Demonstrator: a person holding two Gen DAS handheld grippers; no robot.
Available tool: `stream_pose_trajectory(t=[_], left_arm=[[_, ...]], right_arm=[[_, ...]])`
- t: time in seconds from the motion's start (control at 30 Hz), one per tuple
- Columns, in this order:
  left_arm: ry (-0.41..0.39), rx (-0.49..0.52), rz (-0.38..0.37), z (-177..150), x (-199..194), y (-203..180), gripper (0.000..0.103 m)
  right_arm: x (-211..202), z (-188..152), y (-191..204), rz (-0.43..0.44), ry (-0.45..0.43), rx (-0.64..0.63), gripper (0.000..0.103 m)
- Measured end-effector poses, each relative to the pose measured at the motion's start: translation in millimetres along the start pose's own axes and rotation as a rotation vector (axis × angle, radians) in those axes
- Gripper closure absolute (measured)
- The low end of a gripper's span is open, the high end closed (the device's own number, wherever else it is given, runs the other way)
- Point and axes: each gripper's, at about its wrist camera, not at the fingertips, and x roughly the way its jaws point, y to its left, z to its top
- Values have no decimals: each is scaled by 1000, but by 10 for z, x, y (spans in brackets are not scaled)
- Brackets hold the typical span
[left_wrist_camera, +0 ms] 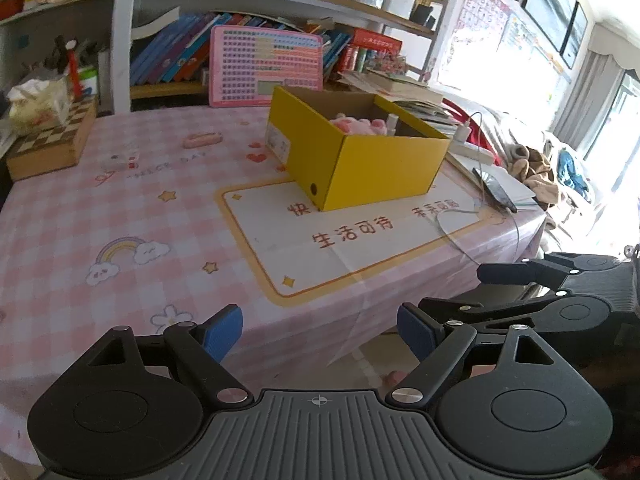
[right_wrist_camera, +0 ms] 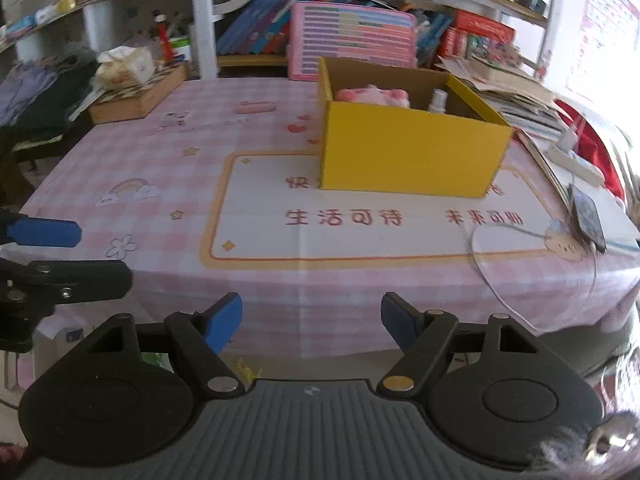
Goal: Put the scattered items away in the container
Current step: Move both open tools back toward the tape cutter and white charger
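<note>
Container: we see a yellow box [right_wrist_camera: 412,156] standing open-topped on the bench [right_wrist_camera: 160,168].
Contents: a pink plush toy [right_wrist_camera: 372,95] and a small white bottle [right_wrist_camera: 438,101] lie inside the yellow box.
Stray item: a pink case [right_wrist_camera: 256,107] lies left of the box, well apart.
Left hand-held gripper [left_wrist_camera: 320,334]: our jaws spread, holding nothing, before the box.
Right hand-held gripper [right_wrist_camera: 312,322]: likewise spread and empty.

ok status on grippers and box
Left gripper open, empty. Right gripper open, empty, both short of table. Yellow box holds pink toy, bottle. Pink case still out.
</note>
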Motion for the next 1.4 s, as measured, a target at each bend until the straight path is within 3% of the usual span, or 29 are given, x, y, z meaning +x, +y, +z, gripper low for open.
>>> stream_pose_trajectory(t=[0.9,1.4], left_arm=[[-31,-83,106,-92,-254,408,16],[-27,-118,183,97,-82,636,16]], right_arm=[[192,233,565,113,-12,-151,25],[569,549,644,185,-24,-195,25]])
